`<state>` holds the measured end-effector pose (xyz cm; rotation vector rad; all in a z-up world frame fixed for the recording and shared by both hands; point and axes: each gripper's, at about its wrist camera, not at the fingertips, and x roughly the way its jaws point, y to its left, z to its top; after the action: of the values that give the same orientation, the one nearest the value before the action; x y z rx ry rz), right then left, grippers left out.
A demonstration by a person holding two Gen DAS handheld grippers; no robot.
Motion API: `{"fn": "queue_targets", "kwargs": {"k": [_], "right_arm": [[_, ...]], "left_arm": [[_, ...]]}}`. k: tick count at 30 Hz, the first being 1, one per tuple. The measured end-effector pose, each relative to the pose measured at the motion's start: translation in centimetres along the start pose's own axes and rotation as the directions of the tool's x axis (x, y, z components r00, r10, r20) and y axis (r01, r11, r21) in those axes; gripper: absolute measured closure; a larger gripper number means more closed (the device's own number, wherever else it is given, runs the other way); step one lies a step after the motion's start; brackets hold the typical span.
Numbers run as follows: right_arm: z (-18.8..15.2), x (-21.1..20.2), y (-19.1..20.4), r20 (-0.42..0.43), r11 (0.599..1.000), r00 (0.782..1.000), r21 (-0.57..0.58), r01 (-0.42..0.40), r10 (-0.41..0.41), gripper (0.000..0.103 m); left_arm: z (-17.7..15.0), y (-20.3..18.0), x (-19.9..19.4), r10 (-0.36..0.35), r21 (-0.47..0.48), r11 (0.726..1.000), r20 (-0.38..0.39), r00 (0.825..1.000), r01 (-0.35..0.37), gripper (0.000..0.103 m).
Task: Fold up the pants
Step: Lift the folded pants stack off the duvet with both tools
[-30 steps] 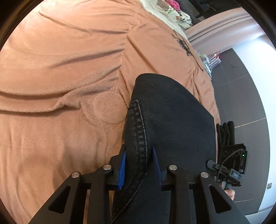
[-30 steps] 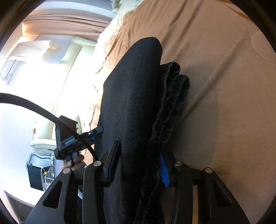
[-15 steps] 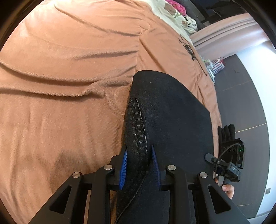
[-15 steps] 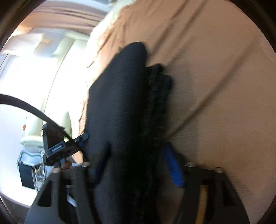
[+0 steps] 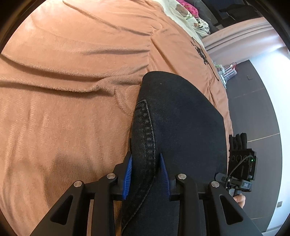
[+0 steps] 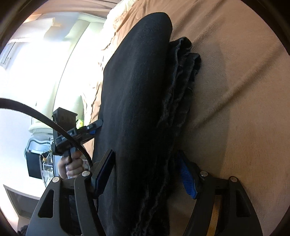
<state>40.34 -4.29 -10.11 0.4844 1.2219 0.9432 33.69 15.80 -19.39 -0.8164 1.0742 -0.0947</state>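
Note:
Black denim pants (image 5: 181, 118), folded into a thick bundle, lie on an orange-brown blanket (image 5: 72, 90). My left gripper (image 5: 145, 167) has its blue pads pressed on the stitched seam at the bundle's near left edge, and its jaws are starting to open. In the right wrist view the same pants (image 6: 137, 90) run up the middle, layered edges to the right. My right gripper (image 6: 145, 154) straddles their near end with jaws wide. Its blue pad (image 6: 187, 179) stands off the cloth. Each view shows the other gripper beside the bundle: right (image 5: 241, 168), left (image 6: 76, 134).
The blanket (image 6: 235, 90) spreads wide around the pants, with soft ridges to the left. A printed pillow (image 5: 190, 16) and a pink headboard (image 5: 244, 36) are at the far end. Dark floor (image 5: 253, 109) runs beside the bed. A black cable (image 6: 36, 114) crosses near a bright window.
My right gripper's jaws have spread from pinching the bundle to standing wide around it. Both grippers sank a little toward the bed. The left still pinches the seam.

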Motion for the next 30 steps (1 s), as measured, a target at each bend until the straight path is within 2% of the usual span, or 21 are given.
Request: {"fn": "queue_targets", "kwargs": {"k": [3,5,7,8,13,22,30], "right_arm": [[0.4,0.0,-0.1,0.025,1.000,1.000,-0.014,0.007,-0.007,0.038],[0.3,-0.1,-0.3,0.036,1.000,0.999,-0.017,0.008,-0.007,0.043],[-0.1,-0.5,-0.5,0.040,1.000,0.999,-0.021,-0.002,0.003,0.055],[-0.3,-0.7,-0.5,0.042,1.000,0.999,-0.023,-0.011,0.012,0.057],[-1.2,-2.2,0.3,0.074,0.998,0.997,-0.056,-0.006,0.010,0.071],[-2.5,-4.0,3.0,0.121,0.993,0.993,-0.120,0.010,0.005,0.076],[-4.7,-5.0,3.5,0.193,0.986,0.981,-0.165,0.032,0.000,0.078]], "left_arm": [[0.3,0.4,0.7,-0.004,0.003,1.000,-0.025,1.000,0.004,0.068],[0.4,0.8,1.1,-0.014,-0.012,1.000,-0.037,0.999,0.014,0.066],[0.3,0.6,1.1,-0.018,-0.005,1.000,-0.035,0.999,0.017,0.066],[0.3,0.5,1.0,-0.015,0.004,1.000,-0.032,0.999,0.015,0.066],[0.0,-0.3,-0.2,-0.018,0.026,0.999,0.004,1.000,0.018,0.076],[-0.8,-3.3,-3.2,-0.037,0.079,0.996,0.067,0.997,0.031,0.078],[-2.1,-5.8,-6.1,-0.088,0.140,0.987,0.107,0.990,0.072,0.079]]}}
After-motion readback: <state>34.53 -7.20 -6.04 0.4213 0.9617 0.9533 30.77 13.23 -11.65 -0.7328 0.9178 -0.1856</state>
